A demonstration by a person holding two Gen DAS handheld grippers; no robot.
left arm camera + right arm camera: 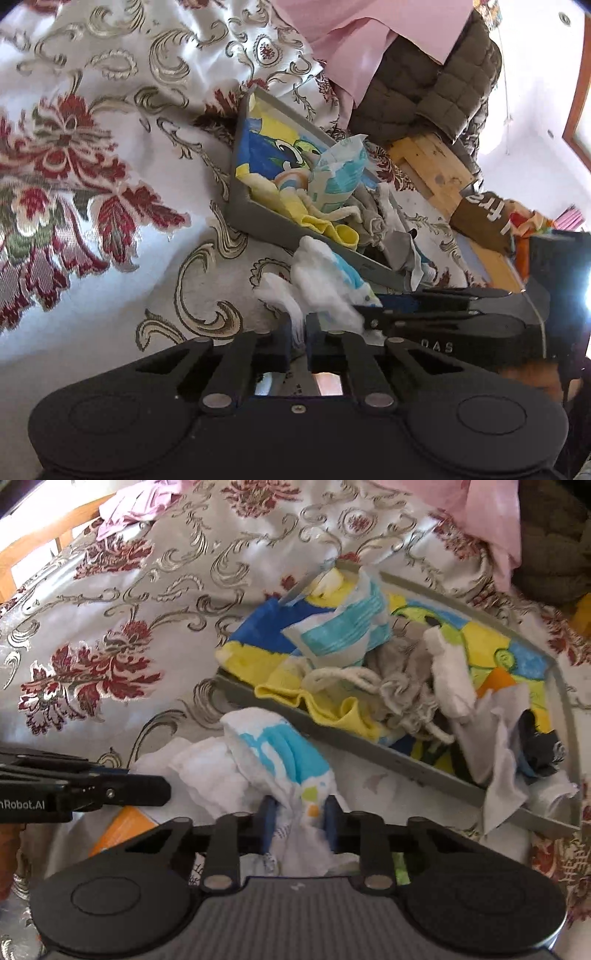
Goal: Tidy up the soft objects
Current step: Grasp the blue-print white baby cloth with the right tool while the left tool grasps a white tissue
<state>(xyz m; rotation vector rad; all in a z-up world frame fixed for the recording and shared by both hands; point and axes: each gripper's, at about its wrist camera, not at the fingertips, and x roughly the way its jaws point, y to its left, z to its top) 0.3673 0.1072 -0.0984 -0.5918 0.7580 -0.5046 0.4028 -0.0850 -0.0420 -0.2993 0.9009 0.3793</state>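
white sock pinched by both tongs just outside tray rim.

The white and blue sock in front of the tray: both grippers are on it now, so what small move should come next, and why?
Probably lift it together and carry it over the tray's near wall. Left gripper and right gripper each pinch the sock, which lies outside the tray where the other soft things are piled.

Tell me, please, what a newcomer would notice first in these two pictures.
First, the white and blue cloth lying on the flowered bedspread, pinched by both the left gripper and the right gripper. Just behind it stands a grey tray heaped with soft things over a bright blue and yellow towel.
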